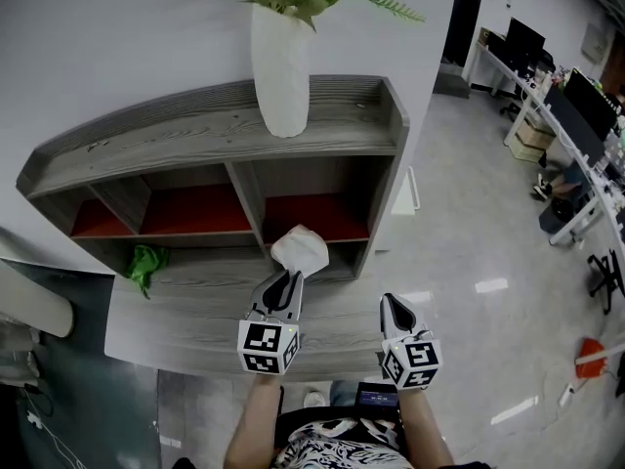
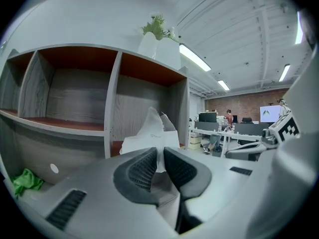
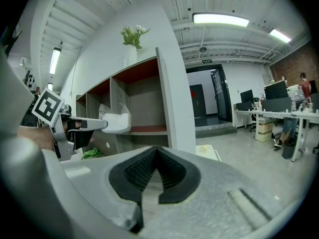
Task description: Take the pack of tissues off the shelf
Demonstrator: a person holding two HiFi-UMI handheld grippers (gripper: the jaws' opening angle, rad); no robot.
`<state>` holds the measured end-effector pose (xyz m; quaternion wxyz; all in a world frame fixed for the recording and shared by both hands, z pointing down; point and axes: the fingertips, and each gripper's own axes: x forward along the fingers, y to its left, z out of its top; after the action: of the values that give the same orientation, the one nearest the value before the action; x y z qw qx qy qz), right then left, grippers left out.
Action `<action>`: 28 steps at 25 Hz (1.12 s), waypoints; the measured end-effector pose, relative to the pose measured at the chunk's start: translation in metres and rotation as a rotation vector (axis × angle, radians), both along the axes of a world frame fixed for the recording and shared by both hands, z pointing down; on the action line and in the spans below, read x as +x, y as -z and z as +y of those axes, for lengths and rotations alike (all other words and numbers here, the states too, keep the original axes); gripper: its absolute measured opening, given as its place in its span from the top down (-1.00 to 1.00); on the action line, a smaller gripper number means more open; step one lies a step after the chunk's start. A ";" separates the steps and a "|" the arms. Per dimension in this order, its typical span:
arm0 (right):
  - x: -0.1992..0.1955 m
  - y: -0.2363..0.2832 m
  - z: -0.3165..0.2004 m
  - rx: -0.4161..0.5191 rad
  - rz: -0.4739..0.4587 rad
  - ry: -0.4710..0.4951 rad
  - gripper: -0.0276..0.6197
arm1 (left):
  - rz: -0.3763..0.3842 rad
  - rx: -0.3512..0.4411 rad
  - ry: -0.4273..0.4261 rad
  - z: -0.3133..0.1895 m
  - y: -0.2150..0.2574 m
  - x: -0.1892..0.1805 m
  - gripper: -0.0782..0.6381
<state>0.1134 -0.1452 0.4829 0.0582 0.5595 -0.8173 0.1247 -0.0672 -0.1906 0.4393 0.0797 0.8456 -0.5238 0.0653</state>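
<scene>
The white pack of tissues point(image 1: 301, 250) is pinched by its near edge between the jaws of my left gripper point(image 1: 286, 278). It hangs in the air just in front of the grey wooden shelf point(image 1: 215, 115), near the divider of the lower compartments. In the left gripper view the crumpled pack point(image 2: 151, 133) rises from between the dark pads point(image 2: 144, 167). From the right gripper view the pack point(image 3: 116, 119) shows at the tip of the left gripper point(image 3: 87, 124). My right gripper point(image 1: 392, 304) stays to the right above the ledge, shut and empty point(image 3: 155, 156).
A white vase point(image 1: 280, 62) with green stems stands on the shelf top. A green cloth point(image 1: 145, 265) lies on the lower ledge at the left. The compartments have red floors point(image 1: 200, 208). Office desks and chairs point(image 1: 571, 135) stand far to the right.
</scene>
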 end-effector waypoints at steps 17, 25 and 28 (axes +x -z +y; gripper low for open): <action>-0.021 -0.011 0.034 -0.005 -0.016 -0.001 0.90 | 0.034 0.023 -0.052 0.049 -0.002 -0.015 0.65; -0.023 -0.013 0.036 -0.011 -0.014 0.001 0.90 | 0.034 0.020 -0.058 0.051 -0.002 -0.015 0.65; -0.022 -0.016 0.036 -0.019 -0.019 -0.002 0.90 | 0.032 0.012 -0.062 0.052 -0.007 -0.015 0.65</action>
<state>0.0911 -0.1094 0.4991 0.0557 0.5586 -0.8161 0.1375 -0.0823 -0.1390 0.4465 0.0811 0.8629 -0.4962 0.0509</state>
